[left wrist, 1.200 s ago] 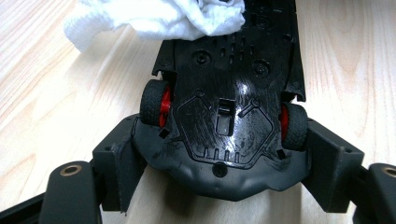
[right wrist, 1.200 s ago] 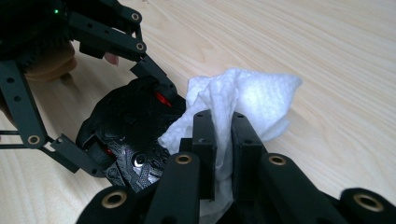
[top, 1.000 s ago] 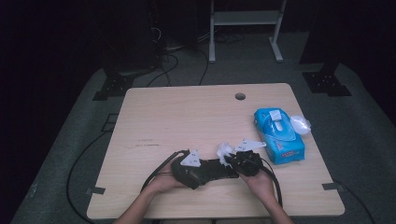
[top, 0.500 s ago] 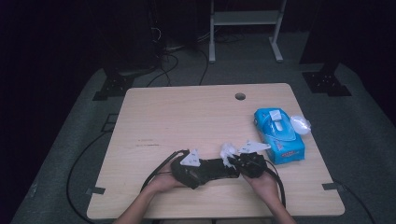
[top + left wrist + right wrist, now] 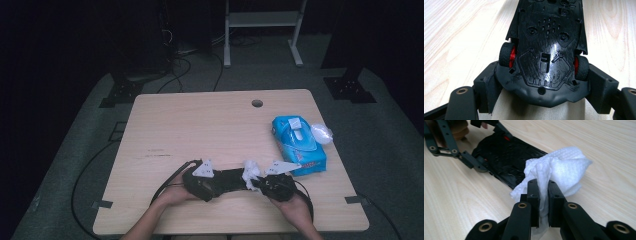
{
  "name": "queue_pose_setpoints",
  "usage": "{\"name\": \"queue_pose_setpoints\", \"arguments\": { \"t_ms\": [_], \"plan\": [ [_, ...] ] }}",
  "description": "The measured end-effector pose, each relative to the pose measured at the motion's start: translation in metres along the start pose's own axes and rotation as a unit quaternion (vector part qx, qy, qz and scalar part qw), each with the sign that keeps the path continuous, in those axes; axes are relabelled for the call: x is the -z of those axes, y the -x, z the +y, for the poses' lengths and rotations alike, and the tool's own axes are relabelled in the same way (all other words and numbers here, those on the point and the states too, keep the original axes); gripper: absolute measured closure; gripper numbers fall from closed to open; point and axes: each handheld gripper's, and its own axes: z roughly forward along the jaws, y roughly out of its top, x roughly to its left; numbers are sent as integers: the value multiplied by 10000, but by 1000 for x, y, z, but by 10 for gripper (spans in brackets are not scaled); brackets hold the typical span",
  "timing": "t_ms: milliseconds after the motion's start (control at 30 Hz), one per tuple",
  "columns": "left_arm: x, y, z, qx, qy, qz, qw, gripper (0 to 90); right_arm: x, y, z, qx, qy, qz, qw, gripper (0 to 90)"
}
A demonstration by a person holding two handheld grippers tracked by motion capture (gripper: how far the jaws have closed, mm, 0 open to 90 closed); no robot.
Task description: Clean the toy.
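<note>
- The toy car (image 5: 546, 50) lies upside down near the front edge of the tabletop (image 5: 200, 125), its underside a glossy black moulded plastic with scuffs, screw holes and slots; ribbed black tyres sit on red hubs.
- The left gripper (image 5: 200, 181) clamps the car's rounded end, its matte black jaws pressing on both sides by the wheels.
- The right gripper (image 5: 543, 192) has its jaws almost closed on a white wipe (image 5: 559, 170), a soft, crumpled sheet with a fine embossed weave, bunched into a loose puff that touches the car's other end.
- A blue, shiny wipe pack (image 5: 298, 145) with a white flap lies near the right edge of the tabletop, a crumpled clear wrapper (image 5: 321, 133) just beside it.
- The tabletop is pale wood-grain laminate with rounded corners and a round cable hole (image 5: 257, 103) near the far edge.
- Grey carpet, black cables and a white metal frame (image 5: 262, 30) lie beyond in a dark room.
</note>
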Motion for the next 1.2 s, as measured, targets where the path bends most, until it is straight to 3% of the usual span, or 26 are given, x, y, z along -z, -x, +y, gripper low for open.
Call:
{"name": "queue_pose_setpoints", "arguments": {
  "t_ms": [133, 233, 567, 800, 900, 1100, 1200],
  "plan": [
    [0, 0, 0, -14, -1, 6, 10000, 240, -11, 4, 11, 27, 47, -83, 10000, 820],
    [0, 0, 0, 43, 23, -9, 10000, 240, -18, 14, 17, -142, 112, -99, 9998, 820],
    [0, -1, 0, -23, -12, -41, 10000, 241, -3, -1, 6, 107, -110, 40, 9999, 820],
    [0, 0, 0, -45, 1, -66, 10000, 241, -11, 11, 18, -26, 48, -62, 10000, 819],
    [1, -2, -1, 1, 3, -32, 10000, 241, -10, 13, 15, -58, -10, -30, 10000, 819],
    [1, -2, -1, 1, -19, -33, 10000, 241, 0, 0, 2, 20, -73, 195, 9998, 820],
    [0, -1, 0, -24, -14, -67, 10000, 241, -2, -3, 6, 98, 5, 193, 9998, 819]
  ]
}}
